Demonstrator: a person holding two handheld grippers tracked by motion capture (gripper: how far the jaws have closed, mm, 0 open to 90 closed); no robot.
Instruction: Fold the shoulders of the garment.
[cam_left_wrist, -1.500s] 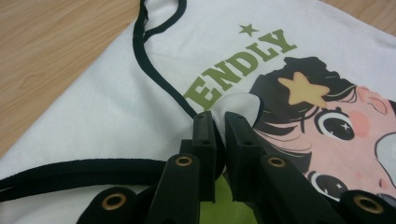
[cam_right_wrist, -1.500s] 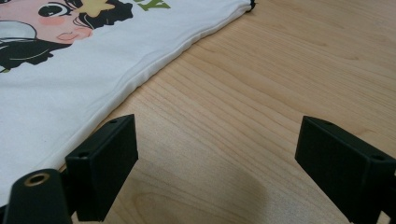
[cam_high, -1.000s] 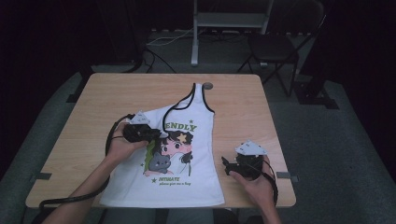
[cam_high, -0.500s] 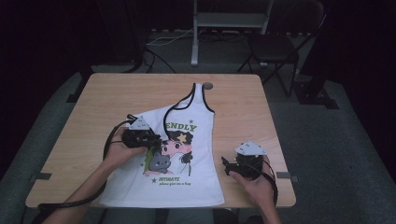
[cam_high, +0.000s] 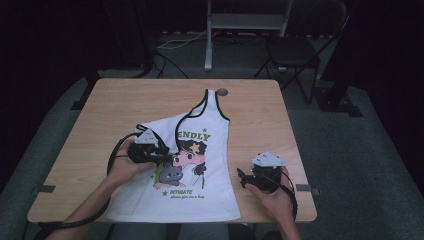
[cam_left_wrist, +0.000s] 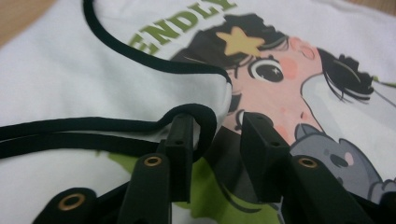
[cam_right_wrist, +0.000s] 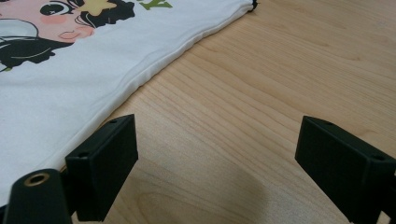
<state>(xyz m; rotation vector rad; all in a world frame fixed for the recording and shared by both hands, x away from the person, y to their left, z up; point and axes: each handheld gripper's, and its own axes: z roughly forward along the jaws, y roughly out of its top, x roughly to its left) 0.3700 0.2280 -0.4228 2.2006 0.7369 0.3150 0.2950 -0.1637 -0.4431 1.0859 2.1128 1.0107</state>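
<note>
Right hand-held gripper (cam_high: 243, 178): nearest the person, low on the right side of the surface, held in the right hand (cam_high: 272, 197). Its jaws stand wide apart over bare wood with nothing between them, so it is released. In the right gripper view (cam_right_wrist: 215, 154) the shirt's side seam lies just beside one jaw.

Left hand-held gripper (cam_high: 162, 152): held in the left hand (cam_high: 125, 165), lying over the left part of the shirt and pointing towards the printed picture. In the left gripper view (cam_left_wrist: 215, 140) its jaws have just been opening. A gap shows between them and the pads press on nothing, so it is released.

Strap (cam_left_wrist: 205, 123): a black-edged loop of the shirt, folded over onto the shirt's front. It curls around the tip of one jaw of the left gripper, not clamped.

Shirt (cam_high: 200, 195): a white sleeveless top with black trim, lying flat in the middle of the surface, hem towards the person. Its left shoulder is folded inward; its right strap (cam_high: 212, 97) points to the far edge.

Print (cam_high: 187, 155): a cartoon face with dark hair and a yellow star, a grey animal beside it, green lettering above and below.

Surface (cam_high: 100, 115): light wood, bare around the shirt.

Round hole (cam_high: 222, 92): in the surface, just beyond the far strap.

Chair (cam_high: 300, 50): dark, on the floor well beyond the surface.
</note>
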